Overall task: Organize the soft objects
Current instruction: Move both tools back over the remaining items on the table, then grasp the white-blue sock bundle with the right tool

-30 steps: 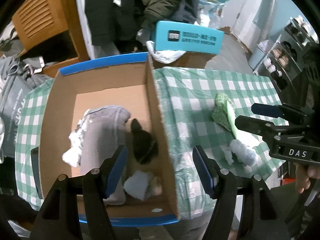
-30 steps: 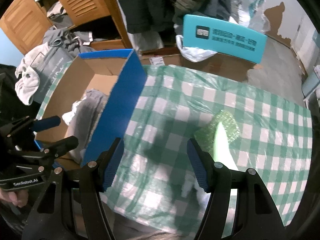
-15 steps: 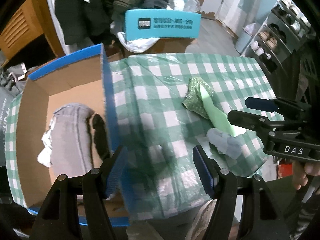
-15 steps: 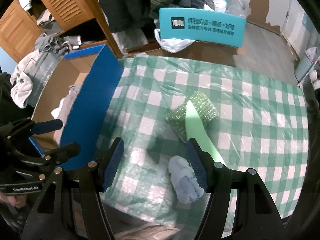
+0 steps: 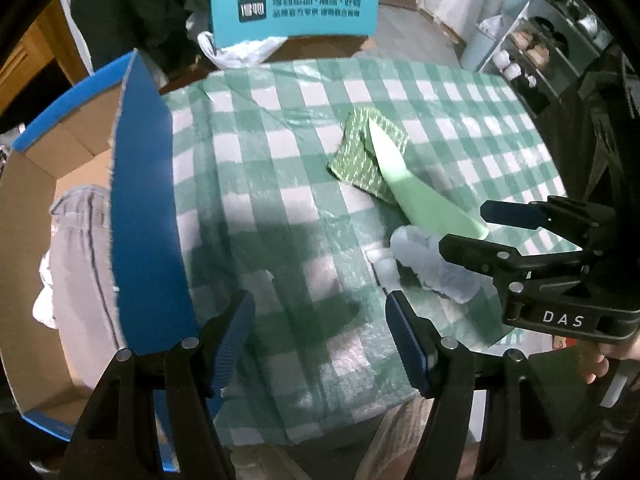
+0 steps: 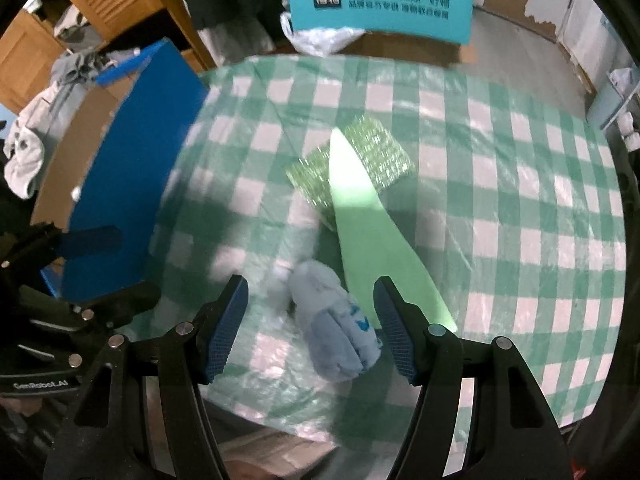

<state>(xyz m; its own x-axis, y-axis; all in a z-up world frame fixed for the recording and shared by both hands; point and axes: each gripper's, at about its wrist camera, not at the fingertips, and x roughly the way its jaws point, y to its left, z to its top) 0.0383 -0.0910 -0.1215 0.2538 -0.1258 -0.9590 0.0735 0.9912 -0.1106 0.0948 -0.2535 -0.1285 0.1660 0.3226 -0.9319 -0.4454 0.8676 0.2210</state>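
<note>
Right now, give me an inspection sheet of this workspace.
Surface: green checked tablecloth under clear plastic.
Job's things: rolled blue sock, sparkly green sponge with a pale green strip across it; cardboard box holds grey clothing.
Clutter: nothing seen on the table.
Grippers: left gripper open, empty; right gripper open, above the sock.
Cables: nothing seen.
Surroundings: teal chair back, wooden cabinet.

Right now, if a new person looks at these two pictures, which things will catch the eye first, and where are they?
First the green-and-white checked tablecloth, with a glittery green scrubbing sponge at its middle under a pale green strip. Nearer, a rolled light-blue cloth lies in front of the open right gripper. On the left stands a blue-sided cardboard box holding grey clothing.
</note>
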